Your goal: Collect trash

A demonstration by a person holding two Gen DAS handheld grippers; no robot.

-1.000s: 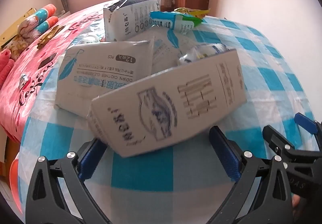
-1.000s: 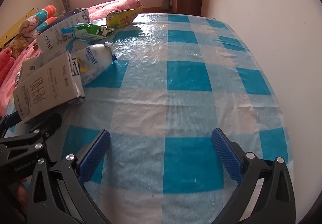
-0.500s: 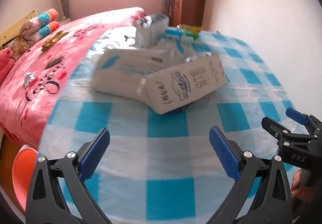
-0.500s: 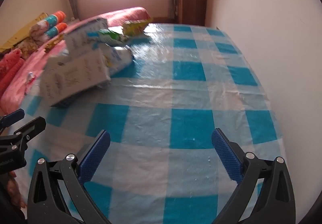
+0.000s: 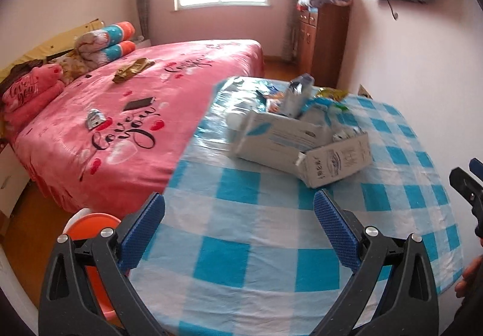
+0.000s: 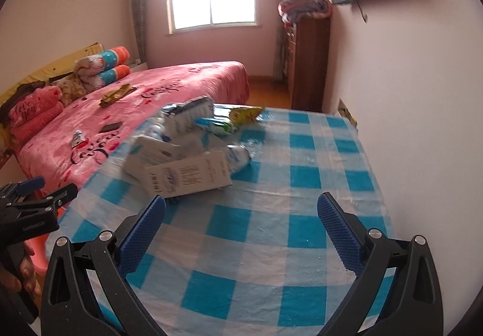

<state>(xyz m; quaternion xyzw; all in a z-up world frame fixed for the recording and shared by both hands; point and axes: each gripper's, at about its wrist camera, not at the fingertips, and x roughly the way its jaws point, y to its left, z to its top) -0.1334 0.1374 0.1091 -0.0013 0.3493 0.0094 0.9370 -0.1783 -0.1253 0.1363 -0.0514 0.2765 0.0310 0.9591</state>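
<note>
Both wrist views face the checked table [image 5: 241, 245] (shared) from its near end.

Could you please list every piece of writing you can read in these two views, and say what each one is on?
"Love you": on the pink bedspread, in large black script.
"Love you": on the folded pink blanket at the head of the bed.
Print on the white carton nearest the fingers: blurred, unreadable.
Print on the flat white box behind it: too small to read.
Wrappers at the back of the pile: unreadable.

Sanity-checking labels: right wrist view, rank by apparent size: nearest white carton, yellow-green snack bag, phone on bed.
1. White carton, clearly largest, though also nearest.
2. Yellow-green snack bag.
3. Phone, smallest; it lies farther off, so true size unsure.
</note>
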